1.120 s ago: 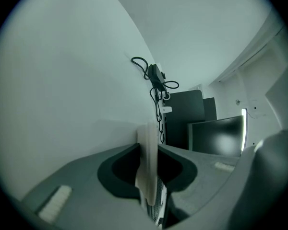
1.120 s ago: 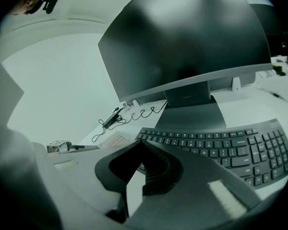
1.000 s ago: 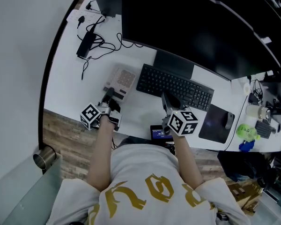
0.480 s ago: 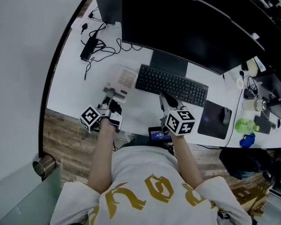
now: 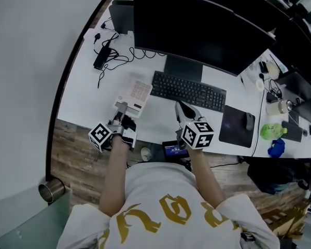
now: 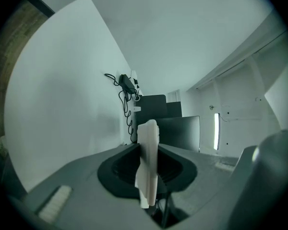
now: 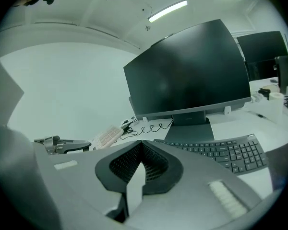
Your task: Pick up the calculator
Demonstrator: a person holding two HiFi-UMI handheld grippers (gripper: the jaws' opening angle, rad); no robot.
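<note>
The beige calculator point(image 5: 136, 94) lies left of the keyboard on the white desk point(image 5: 85, 95). My left gripper point(image 5: 122, 108) is at its near edge, rolled on its side. In the left gripper view the calculator point(image 6: 148, 152) shows edge-on as a pale slab clamped between the shut jaws. The right gripper view shows the calculator point(image 7: 105, 137) tilted just past the left gripper point(image 7: 84, 145). My right gripper point(image 5: 180, 107) hovers in front of the keyboard, jaws shut on nothing point(image 7: 140, 152).
A black keyboard point(image 5: 188, 91) and a large monitor point(image 5: 197, 27) stand behind the grippers. A mouse point(image 5: 249, 121) sits on a dark pad point(image 5: 236, 124) at the right. A power brick with cables point(image 5: 101, 57) lies at back left. A small blue-screened device point(image 5: 174, 148) is at the desk's near edge.
The head view has shifted a little. Both grippers stay almost where they were, with the left one still at the calculator's near edge.
</note>
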